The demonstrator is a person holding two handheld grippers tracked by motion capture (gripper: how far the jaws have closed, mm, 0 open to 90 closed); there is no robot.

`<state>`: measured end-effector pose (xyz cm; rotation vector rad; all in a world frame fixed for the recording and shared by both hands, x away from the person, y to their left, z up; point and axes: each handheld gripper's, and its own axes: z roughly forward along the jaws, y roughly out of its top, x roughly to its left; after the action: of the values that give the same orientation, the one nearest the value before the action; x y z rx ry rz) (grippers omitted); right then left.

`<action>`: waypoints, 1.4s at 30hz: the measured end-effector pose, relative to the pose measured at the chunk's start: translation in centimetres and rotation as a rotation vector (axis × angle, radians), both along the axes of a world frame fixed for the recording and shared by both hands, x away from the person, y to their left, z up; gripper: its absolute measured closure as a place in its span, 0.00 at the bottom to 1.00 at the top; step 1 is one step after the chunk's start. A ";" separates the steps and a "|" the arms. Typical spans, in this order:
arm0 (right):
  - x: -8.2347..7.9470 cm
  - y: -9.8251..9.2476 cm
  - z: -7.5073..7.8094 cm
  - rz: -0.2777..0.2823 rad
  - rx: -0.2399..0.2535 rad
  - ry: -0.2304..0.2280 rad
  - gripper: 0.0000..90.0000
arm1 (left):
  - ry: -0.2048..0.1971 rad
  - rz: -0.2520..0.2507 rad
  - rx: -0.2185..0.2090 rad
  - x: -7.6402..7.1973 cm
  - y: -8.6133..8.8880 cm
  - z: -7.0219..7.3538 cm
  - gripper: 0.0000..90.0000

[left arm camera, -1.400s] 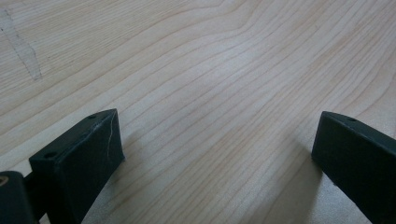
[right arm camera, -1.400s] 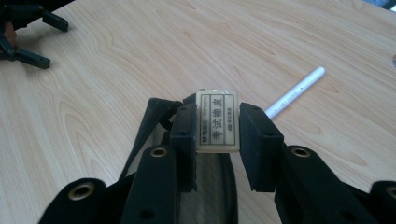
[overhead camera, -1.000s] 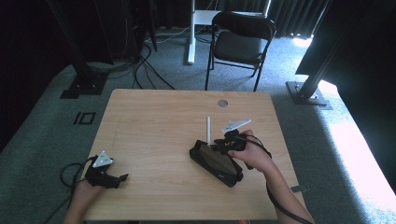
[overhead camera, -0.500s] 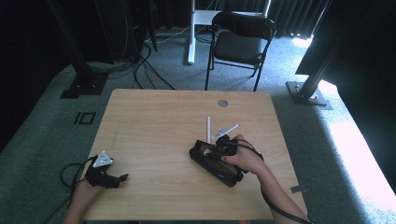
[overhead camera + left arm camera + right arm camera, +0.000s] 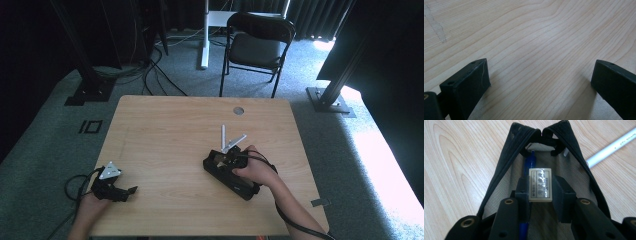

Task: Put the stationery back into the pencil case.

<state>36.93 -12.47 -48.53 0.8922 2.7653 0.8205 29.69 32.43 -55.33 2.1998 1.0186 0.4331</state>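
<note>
White eraser (image 5: 540, 184) sits clamped between the right gripper's (image 5: 540, 192) jaws, inside the open pencil case (image 5: 499, 177).

A small white eraser (image 5: 540, 185) with printed lettering on its wrapper is held upright, just inside the mouth of an open black pencil case (image 5: 506, 162). The case lies unzipped on the wooden table's near right part, its lining pale grey. A blue pen (image 5: 529, 167) lies inside it, beside the eraser.
</note>
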 end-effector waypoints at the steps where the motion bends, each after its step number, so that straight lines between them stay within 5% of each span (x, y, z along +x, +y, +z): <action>1: 0.0 0.1 0.0 -0.002 -0.008 0.001 0.76 | 0.000 0.000 0.000 0.0 0.0 0.0 0.02; 14: 0.2 1.5 -0.8 0.000 -0.078 0.026 0.75 | 0.000 0.000 0.000 0.0 0.0 0.0 0.02; 24: 0.0 1.0 0.0 -0.009 -0.060 0.009 0.74 | 0.000 0.000 0.000 0.0 0.0 0.0 0.02; 34: -0.5 -0.1 1.7 0.006 -0.010 -0.008 0.74 | 0.000 0.000 0.000 0.0 0.0 0.0 0.02; 42: -0.4 -1.9 4.5 -0.015 0.120 -0.049 0.74 | -0.001 0.000 0.000 0.0 0.0 0.0 0.02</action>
<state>36.50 -14.36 -44.08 0.8980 2.6882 1.0014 29.69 32.43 -55.33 2.1996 1.0181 0.4345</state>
